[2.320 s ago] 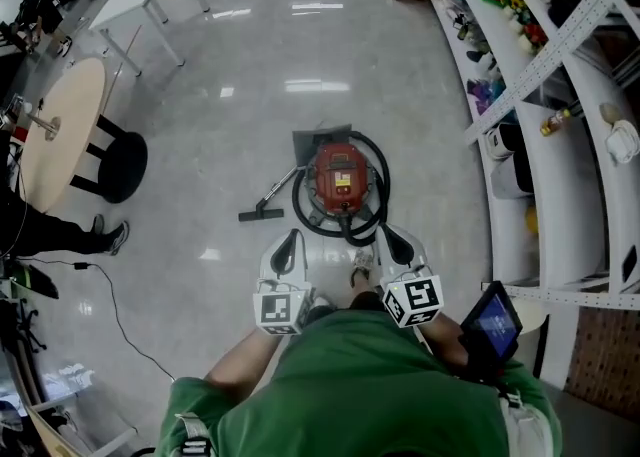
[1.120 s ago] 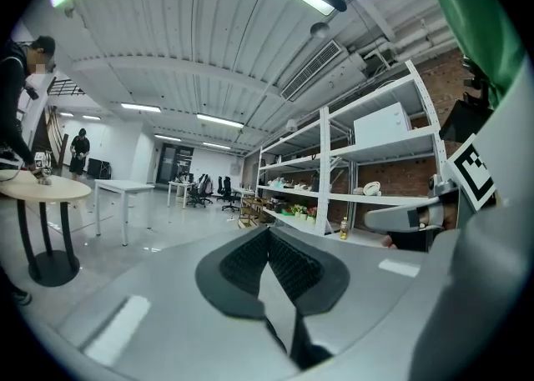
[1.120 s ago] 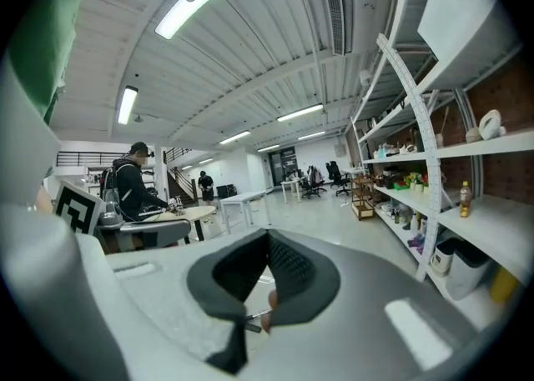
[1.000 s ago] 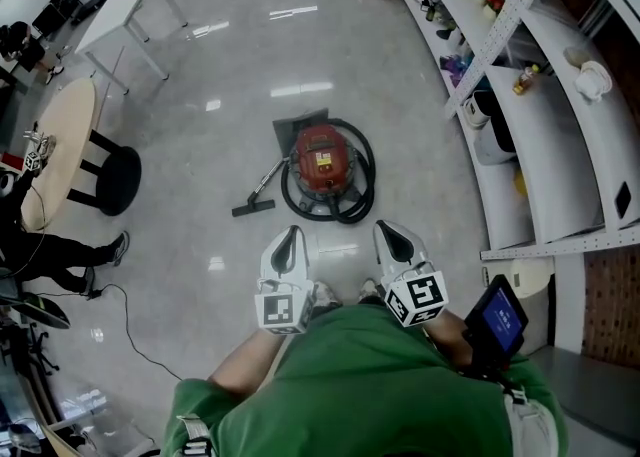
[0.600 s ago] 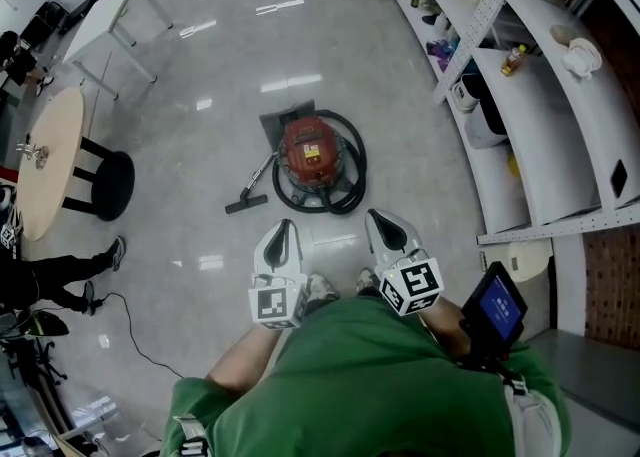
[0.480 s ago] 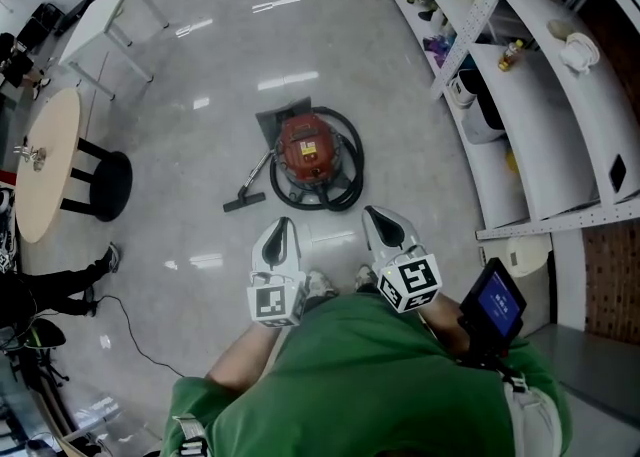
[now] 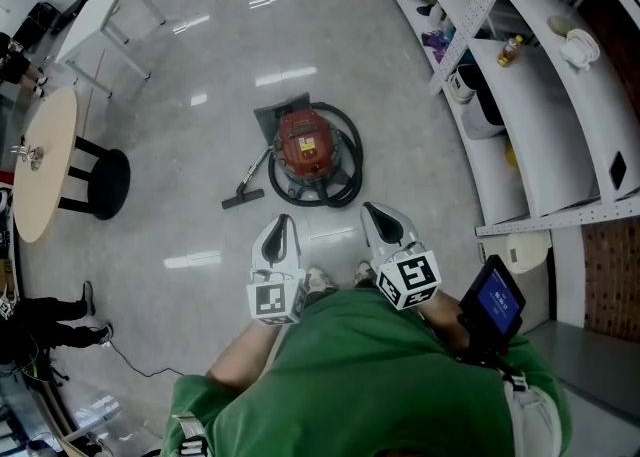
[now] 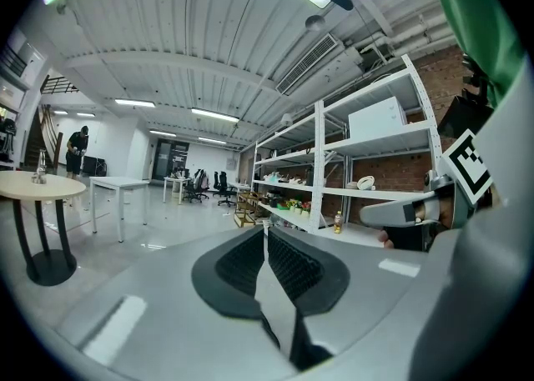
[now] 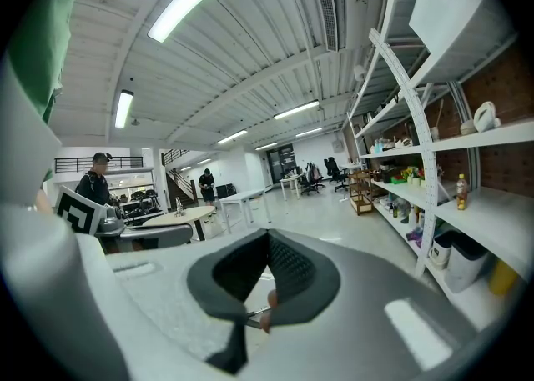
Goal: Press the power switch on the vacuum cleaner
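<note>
Vacuum [image 7: 305, 141] sits on the floor [image 7: 190, 115] at 12 o'clock from the person, well apart from both grippers. Black hose [image 7: 356, 157] is coiled round the body, floor nozzle [image 7: 240, 197] at its 8 o'clock. Shelves [image 7: 540, 125] at 3 o'clock.

Left hand-held gripper [image 7: 280, 227] and right hand-held gripper [image 7: 376, 215] are both held low near the torso and aimed forward. Jaws are closed on nothing in both gripper views, left [image 8: 265, 236] and right [image 9: 267, 244]. Neither gripper view shows the vacuum.

Handling, my read:
- Rigid red canister, heavy enough to stay put under a press, though it may roll if shoved sideways.
- No grasp needed: push straight down with closed jaw tips.
- The switch is too small to pick out from here, probably on the top face.
- The hose is floppy, so stay clear of it.
</note>
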Tool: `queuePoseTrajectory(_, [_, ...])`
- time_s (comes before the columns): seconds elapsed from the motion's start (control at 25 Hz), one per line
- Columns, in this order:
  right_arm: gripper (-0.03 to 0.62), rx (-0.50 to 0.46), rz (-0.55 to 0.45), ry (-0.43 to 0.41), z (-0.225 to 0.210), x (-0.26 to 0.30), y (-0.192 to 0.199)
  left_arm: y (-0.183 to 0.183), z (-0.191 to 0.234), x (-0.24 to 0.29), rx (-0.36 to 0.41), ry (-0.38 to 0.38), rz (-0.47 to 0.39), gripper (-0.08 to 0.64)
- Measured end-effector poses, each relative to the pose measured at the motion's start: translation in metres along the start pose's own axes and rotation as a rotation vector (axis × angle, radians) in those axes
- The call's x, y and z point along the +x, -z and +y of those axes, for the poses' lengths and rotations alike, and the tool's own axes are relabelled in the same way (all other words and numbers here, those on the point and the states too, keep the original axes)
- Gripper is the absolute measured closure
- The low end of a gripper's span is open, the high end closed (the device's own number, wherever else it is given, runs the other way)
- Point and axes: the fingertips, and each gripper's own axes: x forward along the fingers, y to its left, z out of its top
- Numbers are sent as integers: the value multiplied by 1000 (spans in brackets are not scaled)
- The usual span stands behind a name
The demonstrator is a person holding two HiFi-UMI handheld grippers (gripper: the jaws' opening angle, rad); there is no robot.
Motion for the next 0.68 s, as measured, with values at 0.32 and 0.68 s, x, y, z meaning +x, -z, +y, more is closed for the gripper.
queuePoseTrajectory(0.32, [592, -13, 1, 3, 9, 7, 2, 4, 9, -3, -5, 8, -6, 554])
queuePoseTrajectory(0.68, [592, -17, 4, 8, 13, 10, -1, 3, 12, -1, -9, 21, 2, 554])
